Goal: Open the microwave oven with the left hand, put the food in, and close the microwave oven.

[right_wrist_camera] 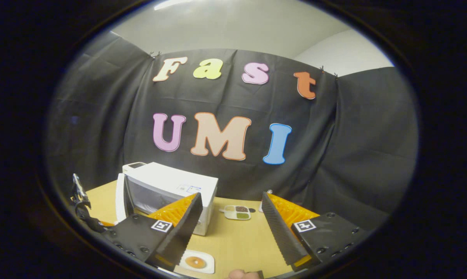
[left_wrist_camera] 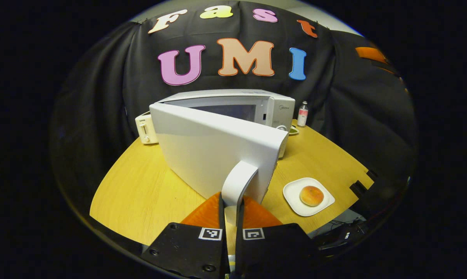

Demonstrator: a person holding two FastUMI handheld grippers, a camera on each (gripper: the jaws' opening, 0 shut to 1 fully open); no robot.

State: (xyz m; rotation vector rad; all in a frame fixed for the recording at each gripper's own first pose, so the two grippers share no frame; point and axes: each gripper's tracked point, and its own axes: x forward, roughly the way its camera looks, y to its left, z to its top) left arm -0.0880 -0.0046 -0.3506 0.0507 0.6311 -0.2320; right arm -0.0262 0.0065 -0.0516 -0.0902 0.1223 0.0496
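Wooden table point(left_wrist_camera: 148, 193) — microwave point(left_wrist_camera: 233, 104), toaster point(left_wrist_camera: 146, 128), bottle point(left_wrist_camera: 302, 113), plate point(left_wrist_camera: 295, 192), small tray point(right_wrist_camera: 237, 212)

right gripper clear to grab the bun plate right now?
Probably yes. The right gripper hangs open above the table, and the plate with the bun lies just below and ahead of its jaws, nothing between them. The microwave door, swung open, stands off to the side.
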